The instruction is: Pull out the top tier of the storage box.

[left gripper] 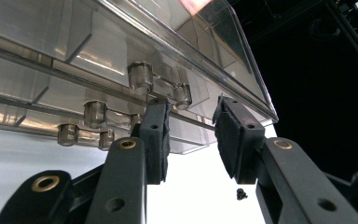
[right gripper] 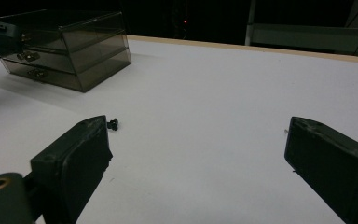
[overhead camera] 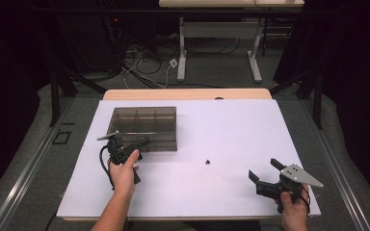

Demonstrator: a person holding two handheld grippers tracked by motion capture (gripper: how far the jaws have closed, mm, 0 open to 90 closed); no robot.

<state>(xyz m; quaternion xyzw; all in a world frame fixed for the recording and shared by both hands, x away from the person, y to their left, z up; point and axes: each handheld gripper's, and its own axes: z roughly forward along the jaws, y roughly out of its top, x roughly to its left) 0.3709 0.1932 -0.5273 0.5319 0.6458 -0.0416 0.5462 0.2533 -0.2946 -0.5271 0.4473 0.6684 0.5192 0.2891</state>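
A smoked clear drawer box (overhead camera: 144, 126) stands on the white tabletop (overhead camera: 231, 125) at the left. My left gripper (overhead camera: 142, 142) is at its front face, held by a hand. In the left gripper view the jaws (left gripper: 191, 114) stand apart just below a drawer's handle (left gripper: 161, 84), with one handle knob (left gripper: 182, 94) just past the tips and neither pad pressing on it. A tiny black screw (overhead camera: 208, 161) lies alone mid-table, also visible as the screw (left gripper: 242, 193) and the screw (right gripper: 113, 123). My right gripper (overhead camera: 262, 168) rests near the front right, wide open and empty (right gripper: 198, 135).
The box (right gripper: 70, 42) has three stacked drawers with small handles. Bare white board lies between the screw and the right gripper. The table's wooden far edge (overhead camera: 188, 94) borders a dark floor with cables and another desk's legs (overhead camera: 182, 48).
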